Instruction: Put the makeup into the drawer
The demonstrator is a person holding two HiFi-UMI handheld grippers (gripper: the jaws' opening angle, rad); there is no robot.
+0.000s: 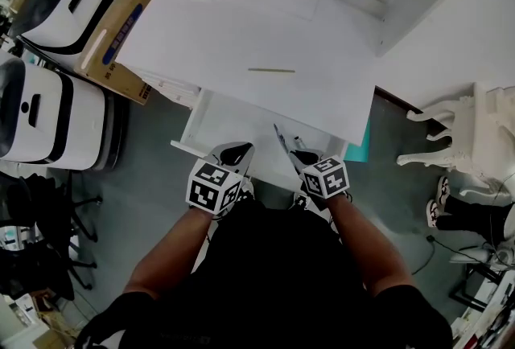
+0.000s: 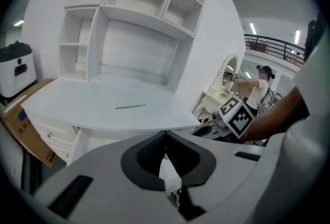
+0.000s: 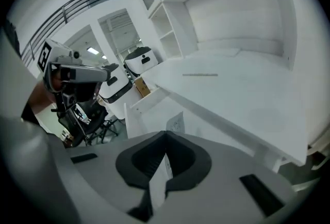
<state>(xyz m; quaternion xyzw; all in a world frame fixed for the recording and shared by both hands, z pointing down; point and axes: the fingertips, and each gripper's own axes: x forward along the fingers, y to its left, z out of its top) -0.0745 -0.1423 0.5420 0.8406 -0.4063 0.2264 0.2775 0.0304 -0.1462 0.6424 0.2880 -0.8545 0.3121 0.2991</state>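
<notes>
A white desk (image 1: 241, 42) has its drawer (image 1: 187, 143) pulled open below the front edge. One thin makeup pencil (image 1: 272, 70) lies on the desktop, also seen as a grey pencil (image 2: 130, 107) and a thin pencil (image 3: 200, 75) in the two gripper views. My right gripper (image 1: 299, 156) hangs over the drawer's right part, shut on a thin white makeup sachet (image 3: 175, 124) that sticks out past the fingertips. Beside it, over the drawer's front, my left gripper (image 1: 236, 153) has its jaw tips together and nothing visibly held.
Two white appliances (image 1: 63, 0) (image 1: 47, 116) and a cardboard box (image 1: 121, 27) stand left of the desk. An ornate white stool (image 1: 471, 134) is at the right. A dark office chair (image 1: 44, 219) is at lower left. Open shelves (image 2: 139, 37) rise behind the desktop.
</notes>
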